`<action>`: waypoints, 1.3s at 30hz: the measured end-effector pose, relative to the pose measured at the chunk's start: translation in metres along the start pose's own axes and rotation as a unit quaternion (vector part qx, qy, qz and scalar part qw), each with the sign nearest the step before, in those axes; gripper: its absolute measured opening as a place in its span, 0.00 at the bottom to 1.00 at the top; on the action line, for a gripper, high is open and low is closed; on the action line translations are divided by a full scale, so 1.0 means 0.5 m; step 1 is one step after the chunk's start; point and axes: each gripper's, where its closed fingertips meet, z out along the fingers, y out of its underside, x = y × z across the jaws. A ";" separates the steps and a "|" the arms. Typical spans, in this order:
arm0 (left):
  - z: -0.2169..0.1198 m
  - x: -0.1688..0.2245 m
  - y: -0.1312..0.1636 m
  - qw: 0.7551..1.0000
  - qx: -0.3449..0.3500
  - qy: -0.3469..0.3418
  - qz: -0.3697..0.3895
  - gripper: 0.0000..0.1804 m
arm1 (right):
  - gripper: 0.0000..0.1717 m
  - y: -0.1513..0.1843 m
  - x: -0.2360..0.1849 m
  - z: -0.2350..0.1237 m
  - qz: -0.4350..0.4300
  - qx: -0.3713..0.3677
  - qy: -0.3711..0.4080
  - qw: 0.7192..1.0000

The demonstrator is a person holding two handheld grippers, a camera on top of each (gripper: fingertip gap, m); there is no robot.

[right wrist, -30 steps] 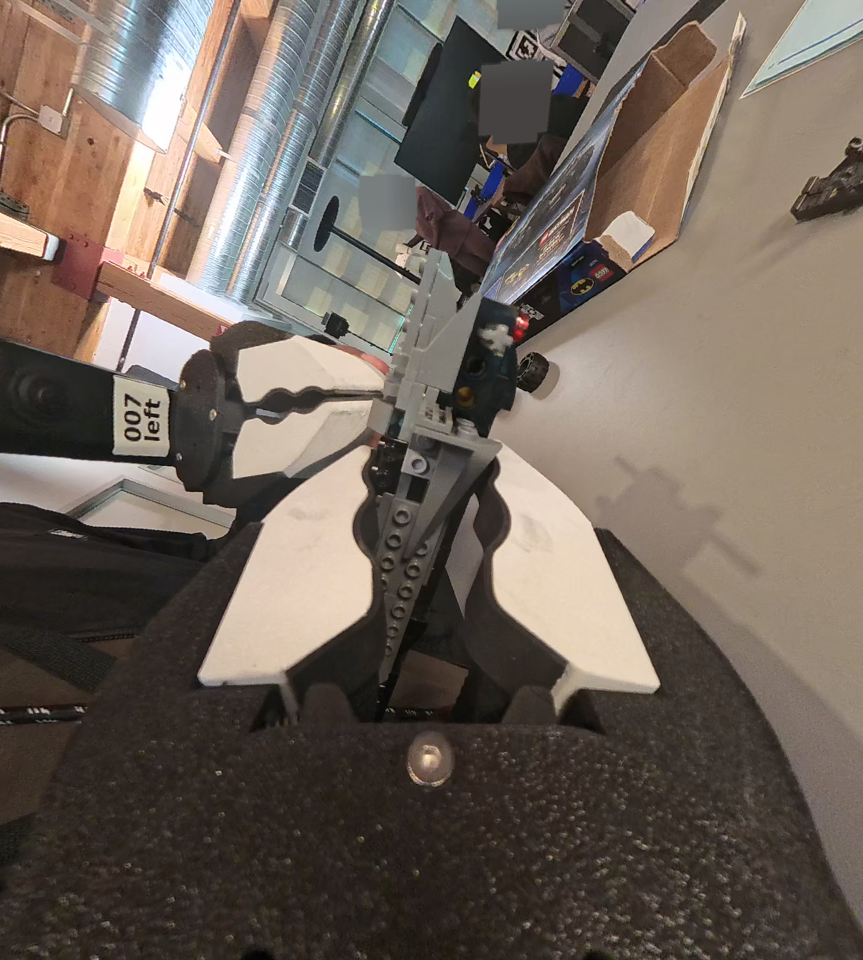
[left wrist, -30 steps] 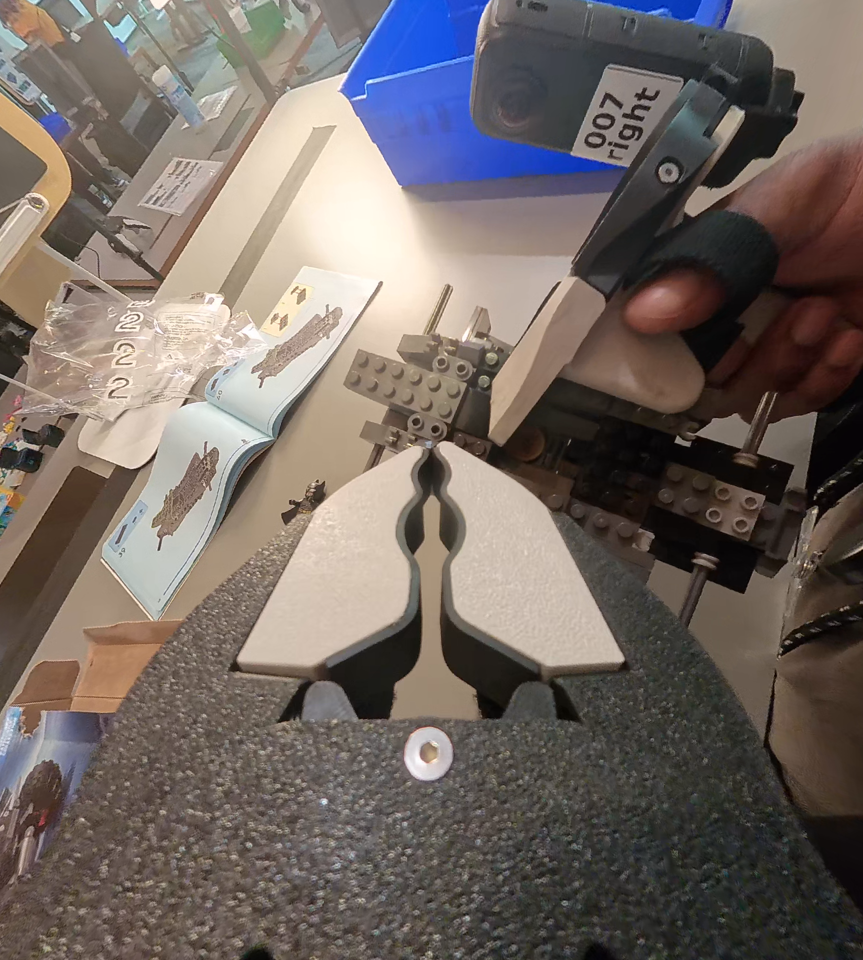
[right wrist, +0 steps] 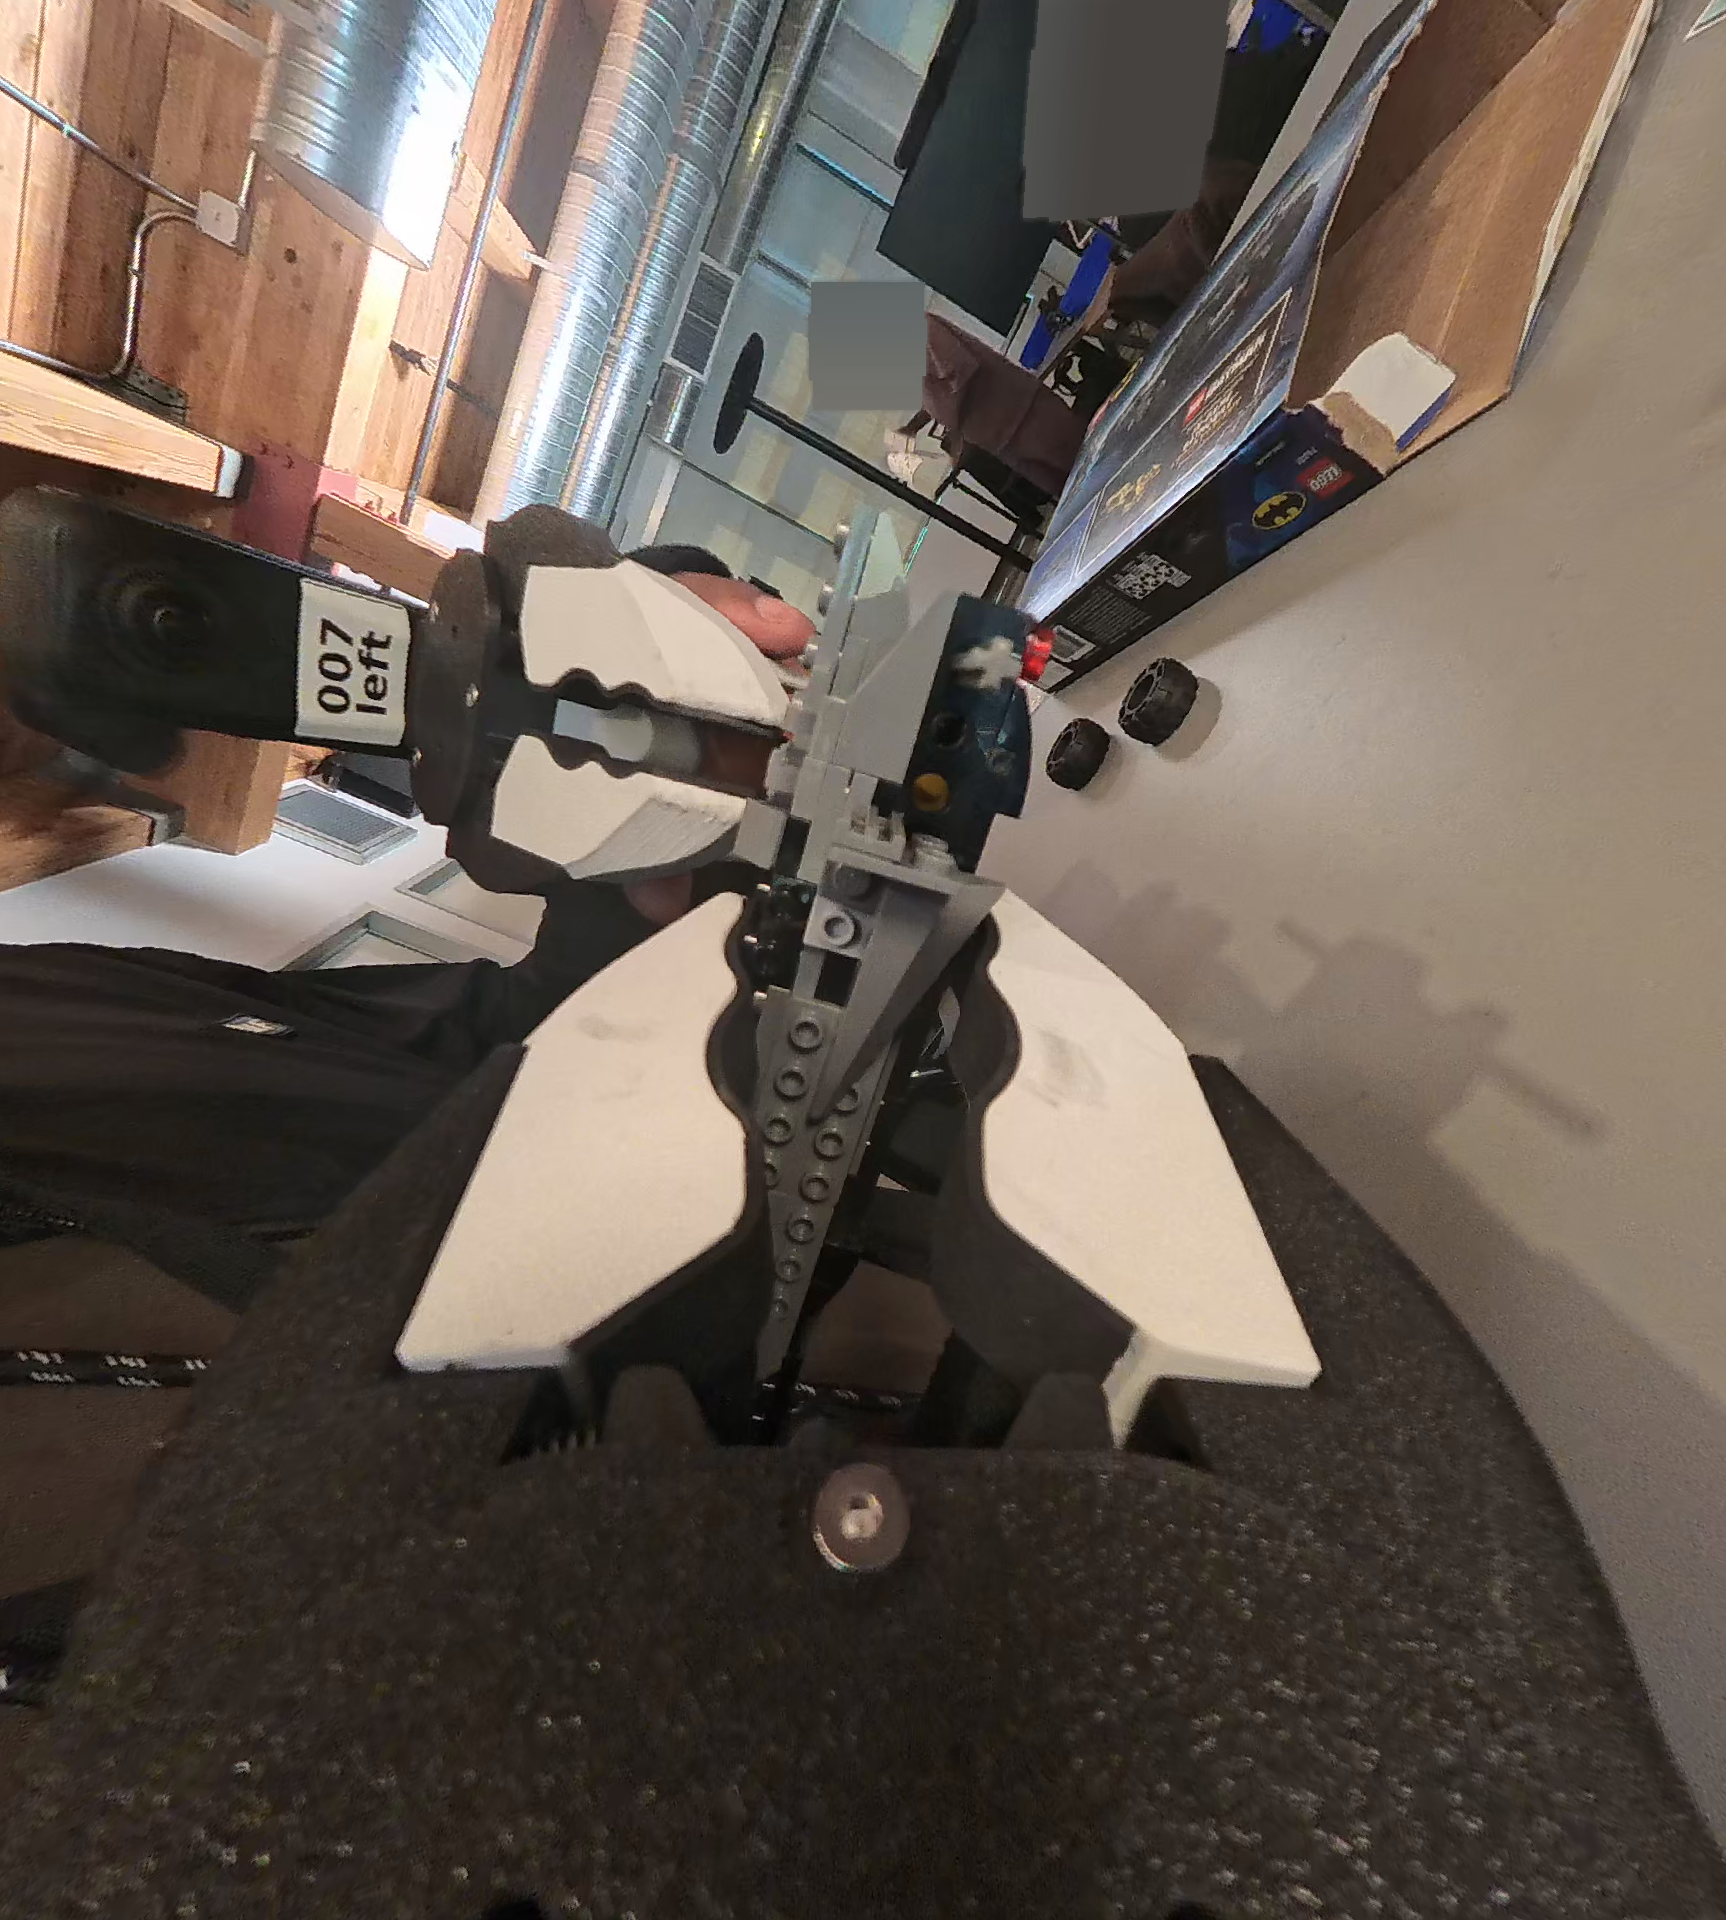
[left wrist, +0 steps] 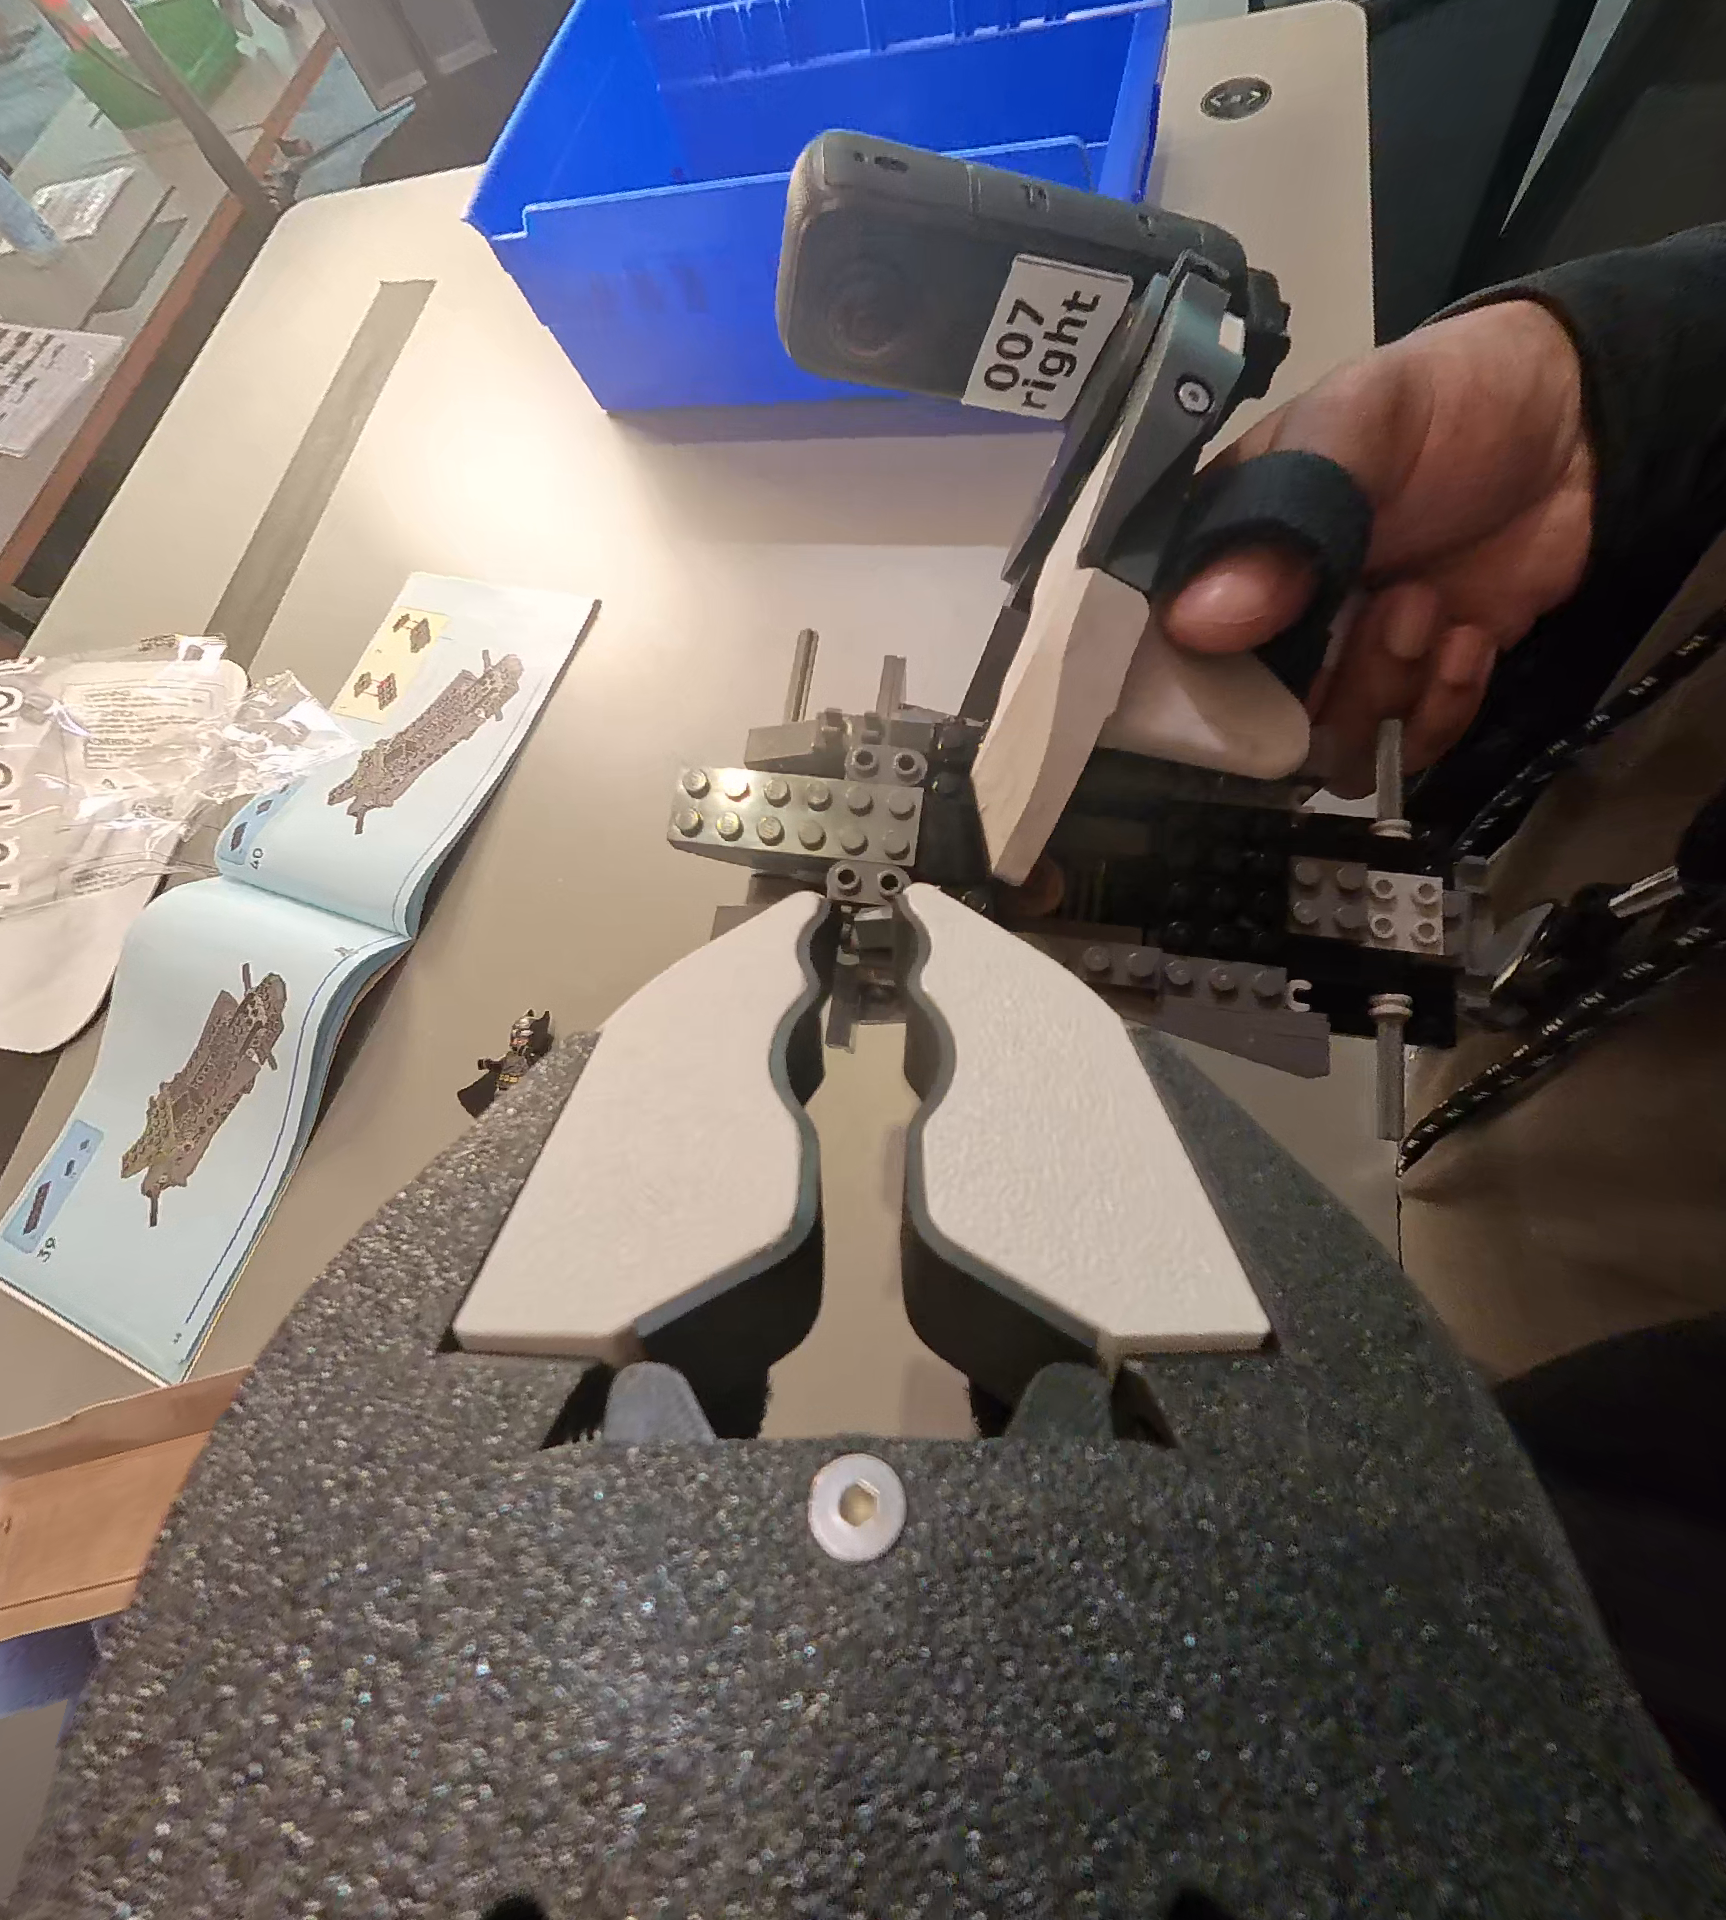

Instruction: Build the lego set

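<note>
My right gripper (right wrist: 864, 935) is clamped across the body of a half-built grey and black brick model (right wrist: 817, 1091), holding it on edge above the table (right wrist: 1461, 831). The model's long grey studded plate runs back between the pads. My left gripper (left wrist: 864, 904) stands at the model's near end with its fingertips slightly apart, straddling a small grey two-stud piece (left wrist: 864, 881) on the edge. From these views I cannot tell whether the pads press on that piece.

The model (left wrist: 1098, 883) looks well advanced, going by its layered plates, dark blue section and the bare axles (left wrist: 1391, 790) poking out. Two black wheels (right wrist: 1124, 717) lie loose on the table beyond it, so I judge that wheel fitting is not yet done.

An instruction booklet (left wrist: 246, 935) lies open to the left, with emptied numbered clear bags (left wrist: 38, 769) beside it. A small dark minifigure (left wrist: 516, 1049) lies just near my left gripper. A blue bin (left wrist: 838, 208) stands at the far side and the set's box (right wrist: 1202, 416) lies on the table.
</note>
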 end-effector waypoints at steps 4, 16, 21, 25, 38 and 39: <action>0.001 0.003 0.003 1.000 -0.002 0.007 0.002 0.06 | 0.20 0.001 0.001 0.002 -0.001 -0.001 0.002 1.000; 0.000 0.004 0.008 1.000 -0.008 0.006 0.007 0.04 | 0.20 0.001 0.002 0.006 0.000 0.001 0.000 1.000; -0.001 0.007 0.007 1.000 -0.001 -0.003 0.024 0.04 | 0.20 0.002 0.001 0.005 0.006 0.003 -0.010 1.000; -0.001 0.013 0.005 0.999 0.003 -0.009 0.053 0.04 | 0.20 0.004 -0.003 0.003 0.015 0.006 -0.022 1.000; 0.000 0.018 -0.003 0.988 0.030 -0.073 0.134 0.04 | 0.20 -0.003 -0.008 -0.003 0.047 0.022 -0.037 0.998; 0.000 0.018 -0.003 0.986 0.032 -0.079 0.141 0.04 | 0.20 -0.003 -0.007 -0.003 0.048 0.022 -0.037 0.998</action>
